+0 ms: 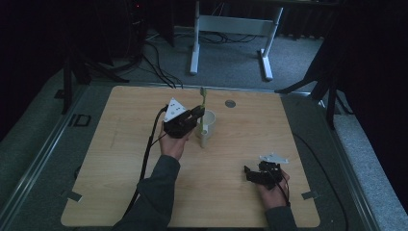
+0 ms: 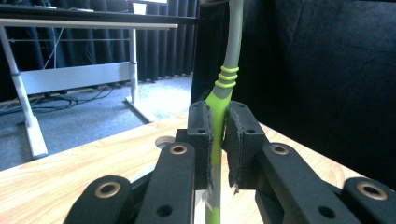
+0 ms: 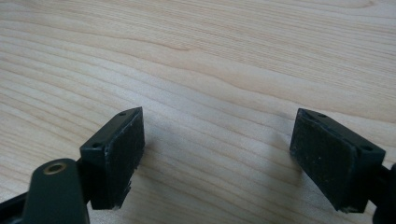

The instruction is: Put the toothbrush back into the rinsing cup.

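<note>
Nearest the person, at about 5 o'clock on the wooden table [image 1: 231, 192], the right hand [image 1: 274, 195] is resting the right gripper [image 1: 248, 172] low over the boards. In the right gripper view its two pads [image 3: 122, 149] are standing wide apart with bare wood grain between them, gripping nothing.

Farther in, near the middle of the table and a little toward 12 o'clock, the left hand [image 1: 173, 144] is holding the left gripper [image 1: 198, 113] up beside a white mug [image 1: 207, 126]. The jaws are pressing together on a green toothbrush [image 1: 203, 98], which is standing close to upright over the mug with its upper end pointing toward 12 o'clock. In the left gripper view the pads [image 2: 205, 135] are clamping the bright green lower handle of the toothbrush [image 2: 224, 88], whose stem is turning grey above three green rings and running out of the top edge.

Beyond the mug, toward 1 o'clock, a small round grey disc [image 1: 230, 103] is sitting in the tabletop. Past the far edge, at 12 o'clock, a white desk frame [image 1: 231, 29] is standing on grey carpet.
</note>
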Available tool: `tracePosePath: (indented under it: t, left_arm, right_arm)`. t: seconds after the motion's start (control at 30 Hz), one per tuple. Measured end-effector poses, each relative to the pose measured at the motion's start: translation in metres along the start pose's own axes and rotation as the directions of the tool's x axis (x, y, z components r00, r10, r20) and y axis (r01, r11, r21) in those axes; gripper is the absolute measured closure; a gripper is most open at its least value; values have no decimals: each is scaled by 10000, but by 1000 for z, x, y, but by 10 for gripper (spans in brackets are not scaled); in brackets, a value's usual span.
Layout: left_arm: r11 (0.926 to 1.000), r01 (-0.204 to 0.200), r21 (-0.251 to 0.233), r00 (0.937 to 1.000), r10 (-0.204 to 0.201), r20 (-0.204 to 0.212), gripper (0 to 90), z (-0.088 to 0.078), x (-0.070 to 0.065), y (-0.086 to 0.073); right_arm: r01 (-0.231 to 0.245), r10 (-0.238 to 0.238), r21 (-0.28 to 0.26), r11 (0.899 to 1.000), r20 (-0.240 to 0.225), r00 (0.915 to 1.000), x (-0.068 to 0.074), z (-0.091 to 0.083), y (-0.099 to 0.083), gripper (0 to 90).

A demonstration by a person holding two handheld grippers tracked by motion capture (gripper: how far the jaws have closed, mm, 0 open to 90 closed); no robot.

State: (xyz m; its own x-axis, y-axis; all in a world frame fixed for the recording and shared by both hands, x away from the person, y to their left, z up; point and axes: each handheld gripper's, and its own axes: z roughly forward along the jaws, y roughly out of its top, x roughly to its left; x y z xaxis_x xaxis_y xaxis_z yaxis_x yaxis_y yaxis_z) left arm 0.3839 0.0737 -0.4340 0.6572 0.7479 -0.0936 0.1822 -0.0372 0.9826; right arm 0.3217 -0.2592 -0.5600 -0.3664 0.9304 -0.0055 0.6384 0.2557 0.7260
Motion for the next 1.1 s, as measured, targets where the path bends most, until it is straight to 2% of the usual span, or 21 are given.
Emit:
tracePosePath:
  t: [0.67,1.1]
  left_arm:
    - [9999,25,-116,10000,-25,-14,809,9,-5,-3]
    - [10000,-25,77,10000,26,-64,808,13,-5,-7]
  right_arm:
    - [11,-11,-4,10000,-4,10000,0,0,0,177]
    - [11,-11,-6,10000,-16,10000,0,0,0,177]
